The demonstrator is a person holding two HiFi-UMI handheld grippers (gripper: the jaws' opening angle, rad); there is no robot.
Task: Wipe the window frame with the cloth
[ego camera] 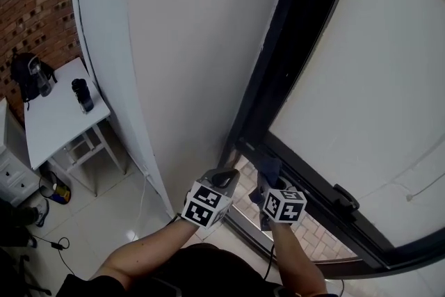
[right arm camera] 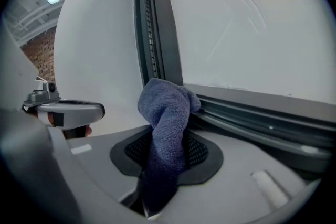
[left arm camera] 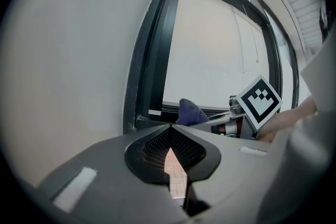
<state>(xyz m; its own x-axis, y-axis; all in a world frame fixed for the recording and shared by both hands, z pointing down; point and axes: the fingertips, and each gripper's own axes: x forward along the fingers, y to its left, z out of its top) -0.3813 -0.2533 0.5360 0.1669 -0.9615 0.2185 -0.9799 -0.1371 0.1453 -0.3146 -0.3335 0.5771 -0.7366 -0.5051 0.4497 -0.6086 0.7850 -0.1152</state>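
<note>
Nearest the camera, the left gripper [left arm camera: 170,128] is shown with its jaws closed tip to tip on nothing; only paving tiles [left arm camera: 176,170] are seen through the slit behind the tips. It is held idle just beside the right gripper [right arm camera: 167,152], on the side of the white wall [ego camera: 188,66]. The right gripper is clamped on the blue cloth [right arm camera: 165,113]. The cloth's lower part is pinched between the jaws, and its free upper fold stands up and forward. That fold is laid against the lower rail of the dark window frame [right arm camera: 157,29], close to the corner where the rail meets the upright; how firmly it is pressed cannot be told. The step in hand is judged to be the wiping of the lower rail, begun at its corner end. For the next move, the cloth would be drawn along the rail away from the corner, with steady pressure into the channel and the grip held tight so that the fold is not dragged out. The pale pane [ego camera: 368,80] lies beyond the frame. Farthest off, at the left of the head view, a white desk [ego camera: 59,118] carries an upright dark tumbler [ego camera: 82,94] and a black bag-like item [ego camera: 29,74]; the contents of neither can be seen.
</note>
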